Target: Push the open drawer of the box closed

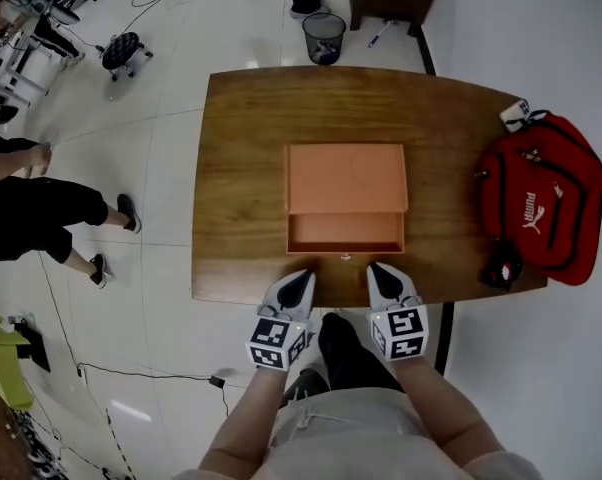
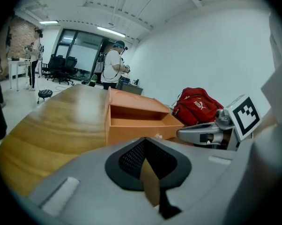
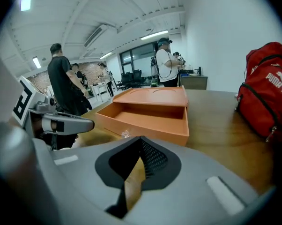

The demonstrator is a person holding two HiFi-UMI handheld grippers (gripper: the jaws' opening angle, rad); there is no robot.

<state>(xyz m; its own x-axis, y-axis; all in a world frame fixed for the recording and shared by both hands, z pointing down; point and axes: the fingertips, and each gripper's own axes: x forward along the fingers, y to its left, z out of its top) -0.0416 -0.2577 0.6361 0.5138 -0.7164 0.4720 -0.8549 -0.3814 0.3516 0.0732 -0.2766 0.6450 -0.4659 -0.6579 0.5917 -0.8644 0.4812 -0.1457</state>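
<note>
Though nothing touches it yet, drawer [image 1: 345, 232]: open, frame centre, front facing the grippers.
box [image 1: 346, 178]: behind it, mid table [image 1: 241, 148].
left gripper [image 1: 294, 286]: lower centre, jaws together, empty, a blunt tip for pushing.
right gripper [image 1: 385, 280]: same, beside it.
red bag [image 1: 541, 198]: far right.

Head view, lower centre: the grey two-jaw left gripper [image 1: 295, 286] and the grey two-jaw right gripper [image 1: 385, 279] lie side by side, apart, both tips pointing toward the top of the frame. Each carries a black-and-white marker cube, left [image 1: 277, 341] and right [image 1: 399, 331]. The bare left forearm [image 1: 249, 418] and bare right forearm [image 1: 443, 413] rise from the bottom edge. Each gripper view shows black-padded jaws drawn together, nothing between them.
</note>
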